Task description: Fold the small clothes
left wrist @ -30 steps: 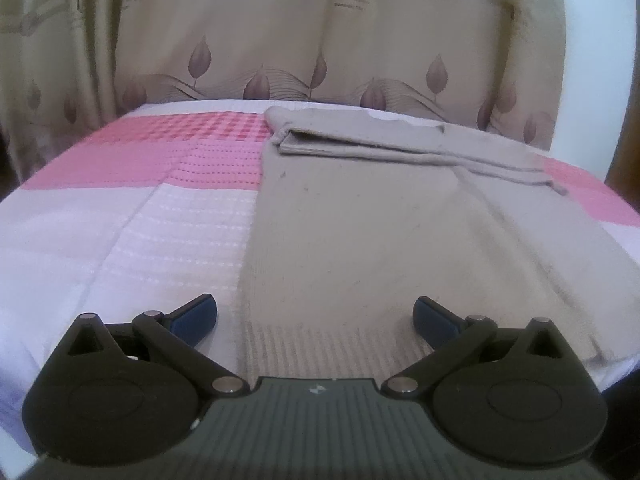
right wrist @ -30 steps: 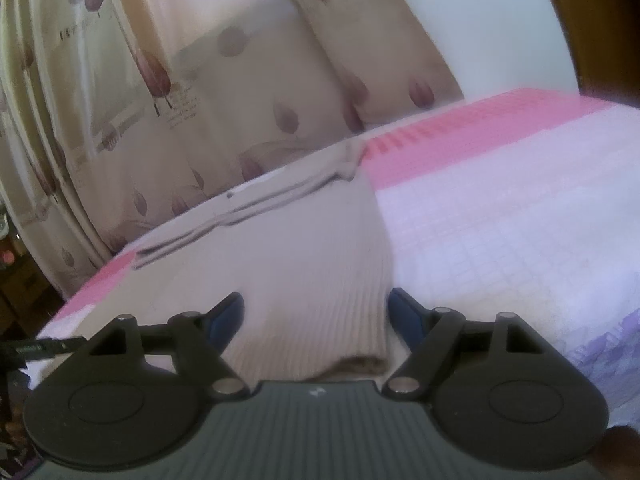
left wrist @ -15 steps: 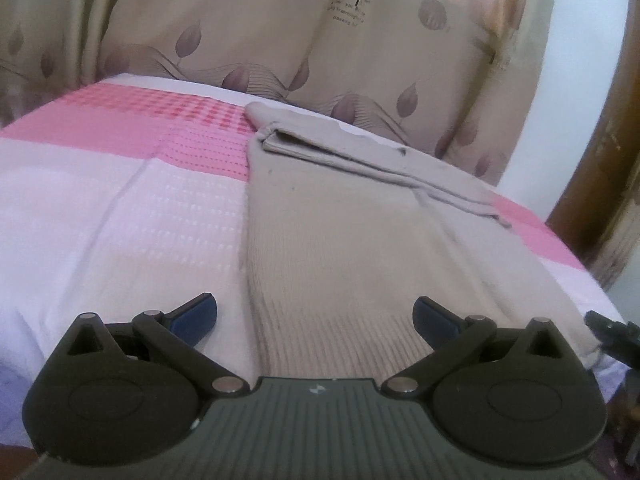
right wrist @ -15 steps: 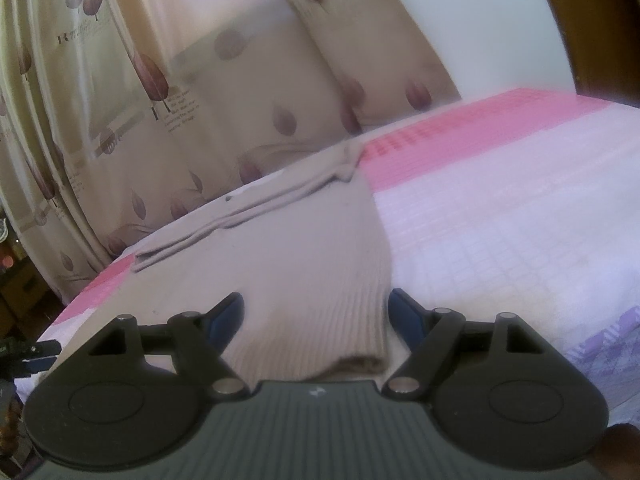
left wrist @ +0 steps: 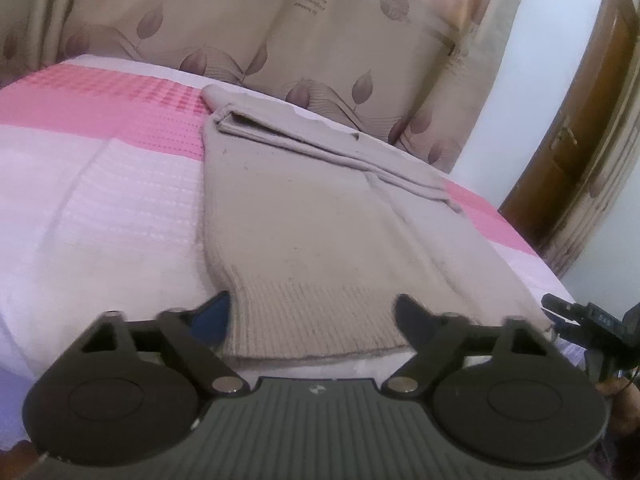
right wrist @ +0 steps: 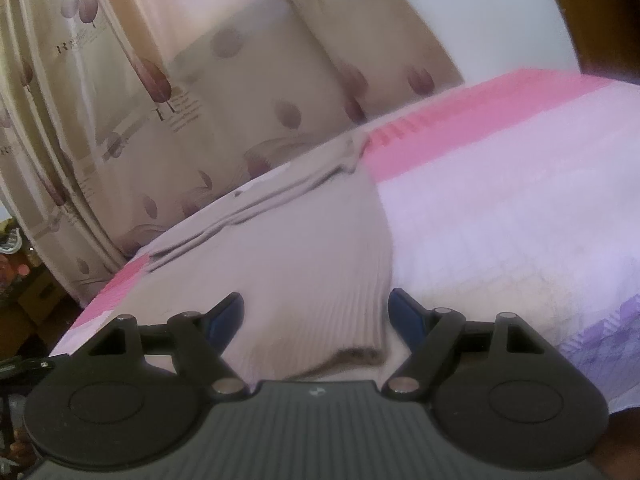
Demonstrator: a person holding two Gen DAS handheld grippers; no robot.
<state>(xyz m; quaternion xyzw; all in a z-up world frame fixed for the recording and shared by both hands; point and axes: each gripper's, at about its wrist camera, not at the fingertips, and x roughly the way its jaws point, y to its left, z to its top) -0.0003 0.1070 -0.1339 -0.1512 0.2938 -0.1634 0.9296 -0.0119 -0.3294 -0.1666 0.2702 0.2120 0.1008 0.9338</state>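
A beige knitted sweater [left wrist: 316, 216] lies flat on the bed, its sleeves folded across the far end and its ribbed hem toward me. My left gripper [left wrist: 312, 306] is open, its blue-padded fingers spread either side of the hem's left part, just above the cloth. In the right wrist view the same sweater [right wrist: 288, 264] runs away from me. My right gripper [right wrist: 316, 308] is open around the hem's right corner, not closed on it. The other gripper's tip shows at the far right of the left wrist view [left wrist: 576, 320].
The bed cover [left wrist: 100, 200] is pink and white checked, with a lilac patterned part at the near right [right wrist: 600, 340]. Beige leaf-print curtains [left wrist: 320, 40] hang behind the bed. A wooden door [left wrist: 580, 140] stands at the right, and clutter [right wrist: 16, 280] lies beyond the bed's left edge.
My left gripper has swung along the hem toward its left part and come closer to it. My right gripper has edged nearer the hem's right corner. Both stay open.
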